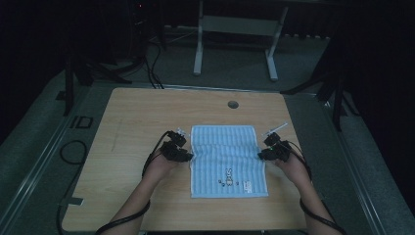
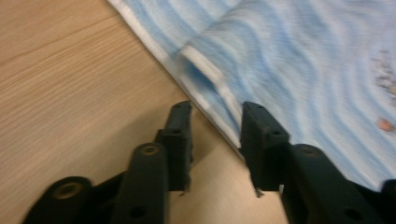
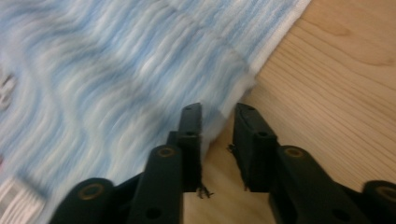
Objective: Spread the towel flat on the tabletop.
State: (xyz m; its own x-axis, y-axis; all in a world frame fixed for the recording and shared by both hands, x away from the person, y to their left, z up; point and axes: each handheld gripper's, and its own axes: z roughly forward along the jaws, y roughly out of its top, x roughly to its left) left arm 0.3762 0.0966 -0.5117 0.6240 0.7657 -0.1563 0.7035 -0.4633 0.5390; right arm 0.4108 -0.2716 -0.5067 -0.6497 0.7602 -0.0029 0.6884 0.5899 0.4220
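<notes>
At the towel's (image 1: 228, 161) left and right edges both grippers (image 1: 182, 155) (image 1: 266, 152) rest, fingers parted, nothing gripped — fold apparently laid; next, pull clear.

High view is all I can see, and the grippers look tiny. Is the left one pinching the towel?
Observer: No. The left gripper has its jaws apart, and the towel edge runs between them.
Operator: And the right one?
Observer: The right gripper is open too. The towel's white edge sits at the gap between its jaw tips.
Operator: Is the towel flat there?
Observer: By the left gripper, a second layer with a white hem lies on top.
</notes>
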